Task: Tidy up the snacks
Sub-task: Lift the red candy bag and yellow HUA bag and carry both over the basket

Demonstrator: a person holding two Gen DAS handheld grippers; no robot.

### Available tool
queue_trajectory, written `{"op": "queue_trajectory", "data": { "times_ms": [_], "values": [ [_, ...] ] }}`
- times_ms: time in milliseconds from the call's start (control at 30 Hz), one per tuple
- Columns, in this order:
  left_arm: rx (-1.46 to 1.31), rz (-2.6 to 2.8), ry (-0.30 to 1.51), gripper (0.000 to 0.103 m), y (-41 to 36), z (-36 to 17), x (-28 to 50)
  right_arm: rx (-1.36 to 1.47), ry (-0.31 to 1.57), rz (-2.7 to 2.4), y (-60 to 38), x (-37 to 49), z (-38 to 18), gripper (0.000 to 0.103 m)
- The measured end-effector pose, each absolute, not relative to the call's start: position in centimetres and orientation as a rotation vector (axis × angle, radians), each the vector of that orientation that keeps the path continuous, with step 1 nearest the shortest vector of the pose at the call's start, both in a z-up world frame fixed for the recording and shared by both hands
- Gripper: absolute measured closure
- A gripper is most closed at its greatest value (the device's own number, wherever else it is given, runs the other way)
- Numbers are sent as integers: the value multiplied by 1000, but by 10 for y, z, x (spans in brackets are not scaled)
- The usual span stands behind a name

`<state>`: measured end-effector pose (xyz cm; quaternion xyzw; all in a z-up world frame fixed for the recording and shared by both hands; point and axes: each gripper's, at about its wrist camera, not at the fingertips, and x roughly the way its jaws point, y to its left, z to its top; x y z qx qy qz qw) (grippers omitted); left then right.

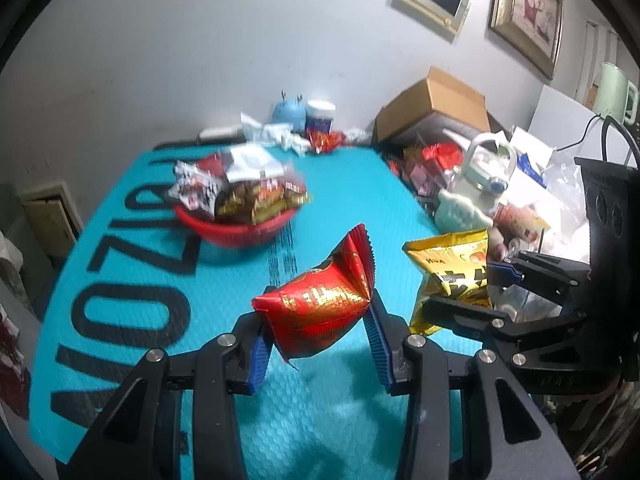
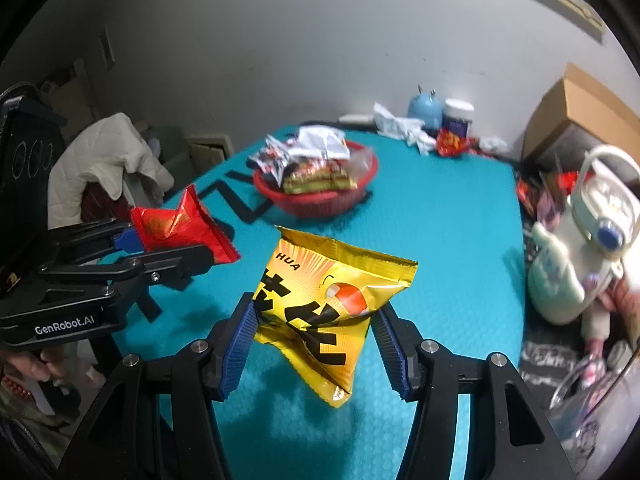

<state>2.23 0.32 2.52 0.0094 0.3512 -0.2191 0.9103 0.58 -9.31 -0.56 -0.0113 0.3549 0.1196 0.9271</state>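
My left gripper (image 1: pixel 318 320) is shut on a red snack packet (image 1: pixel 320 304), held in the air above the teal mat (image 1: pixel 160 280). My right gripper (image 2: pixel 314 320) is shut on a yellow snack bag (image 2: pixel 328 304) with black characters, also lifted off the mat. Each gripper shows in the other's view: the right gripper (image 1: pixel 492 288) with the yellow snack bag (image 1: pixel 452 272) at the right, the left gripper (image 2: pixel 160 248) with the red snack packet (image 2: pixel 180 228) at the left. A red basket (image 1: pixel 240 228) (image 2: pixel 316 200) heaped with snack packets stands farther back on the mat.
Along the right edge lie a white-green kettle (image 2: pixel 580 240), loose packets and a cardboard box (image 1: pixel 436 108). A blue toy (image 1: pixel 288 112), a white jar (image 1: pixel 320 116) and crumpled wrappers sit by the far wall. A chair draped with white cloth (image 2: pixel 104 156) stands to the left.
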Motion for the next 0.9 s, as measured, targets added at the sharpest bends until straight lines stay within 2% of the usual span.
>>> {"op": "queue_trajectory", "data": {
  "times_ms": [467, 900],
  "values": [
    [-11, -425, 610, 62, 16, 68, 44, -36, 599, 277, -85, 33, 43, 46],
    [26, -380, 548, 62, 26, 92, 88, -43, 558, 294, -78, 79, 60, 46]
  ]
}}
